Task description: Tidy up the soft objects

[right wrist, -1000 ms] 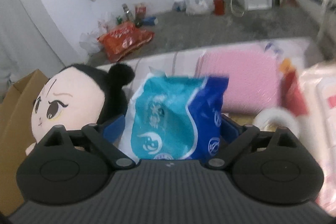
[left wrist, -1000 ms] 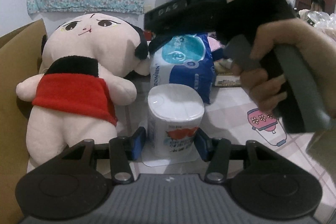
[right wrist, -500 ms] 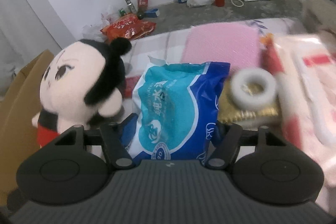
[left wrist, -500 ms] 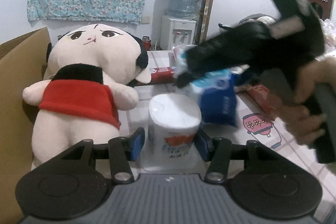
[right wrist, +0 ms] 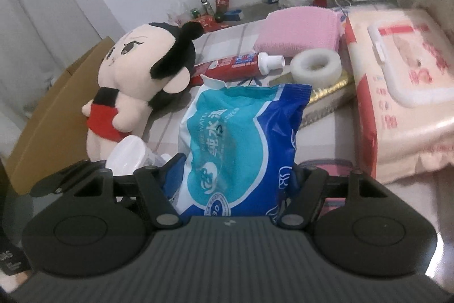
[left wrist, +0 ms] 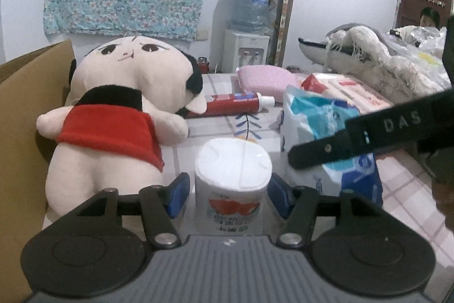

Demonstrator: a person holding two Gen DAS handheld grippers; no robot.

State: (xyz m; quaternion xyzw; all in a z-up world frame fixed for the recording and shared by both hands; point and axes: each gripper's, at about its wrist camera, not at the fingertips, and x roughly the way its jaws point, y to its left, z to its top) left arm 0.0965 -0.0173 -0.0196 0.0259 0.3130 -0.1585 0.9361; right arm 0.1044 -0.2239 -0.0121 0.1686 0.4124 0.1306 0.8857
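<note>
My left gripper [left wrist: 228, 193] is shut on a wrapped white tissue roll [left wrist: 232, 183] standing on the table. My right gripper [right wrist: 235, 175] is shut on a blue wet-wipes pack [right wrist: 241, 149], held just right of the roll; the pack also shows in the left wrist view [left wrist: 326, 149]. A plush doll in a red top [left wrist: 113, 115] lies to the left against a cardboard box [left wrist: 17, 132]; it shows in the right wrist view too [right wrist: 142, 70].
A red toothpaste tube [right wrist: 238, 64], a pink folded cloth [right wrist: 300, 30], a white tape roll [right wrist: 316, 64] and a large pink wipes pack [right wrist: 397, 93] lie behind. A water dispenser [left wrist: 249, 33] stands by the wall.
My right gripper has carried the blue pack from behind the roll, down and to the roll's right side. My left gripper stays on the tissue roll.
</note>
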